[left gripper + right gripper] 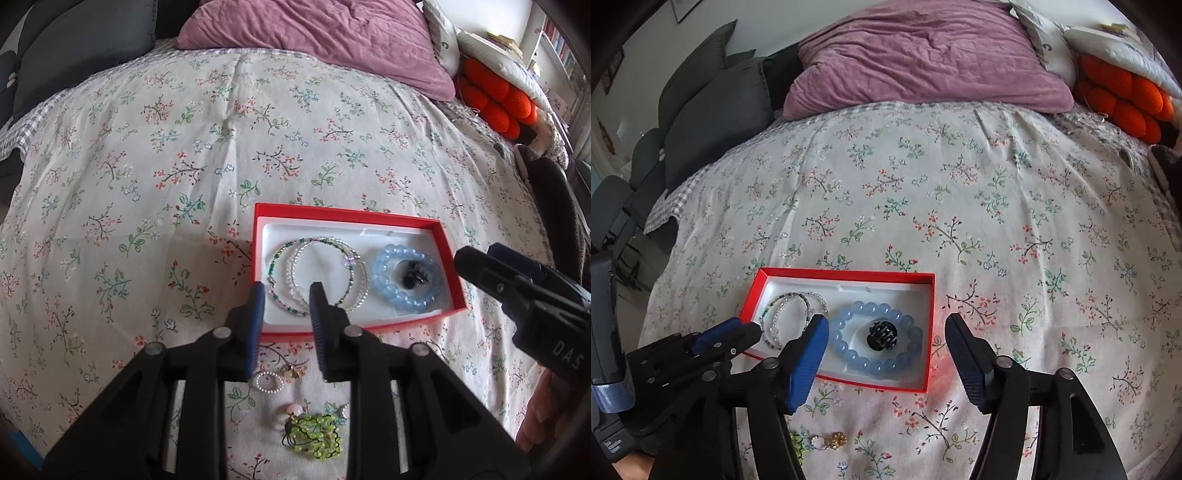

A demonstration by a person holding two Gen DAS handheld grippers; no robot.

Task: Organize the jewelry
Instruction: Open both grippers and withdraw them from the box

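A red box (258, 218) with a white lining lies on the flowered bedspread; it also shows in the right wrist view (929, 332). In it lie thin beaded bangles (325, 247), a blue bead bracelet (388, 288) and a small black piece (413, 277) inside the bracelet's ring. My left gripper (286, 295) is open and empty over the box's near left edge. My right gripper (886, 332) is open and empty above the box's right end. On the bedspread nearer me lie a small pearl ring (267, 382), a gold charm (291, 371), a pink bead (293, 410) and a green beaded piece (317, 435).
A purple pillow (314, 33) lies at the head of the bed. Dark grey cushions (713, 107) stand at the left. An orange knotted cushion (495, 103) sits at the far right. The right gripper's body (524, 295) shows at the right of the left wrist view.
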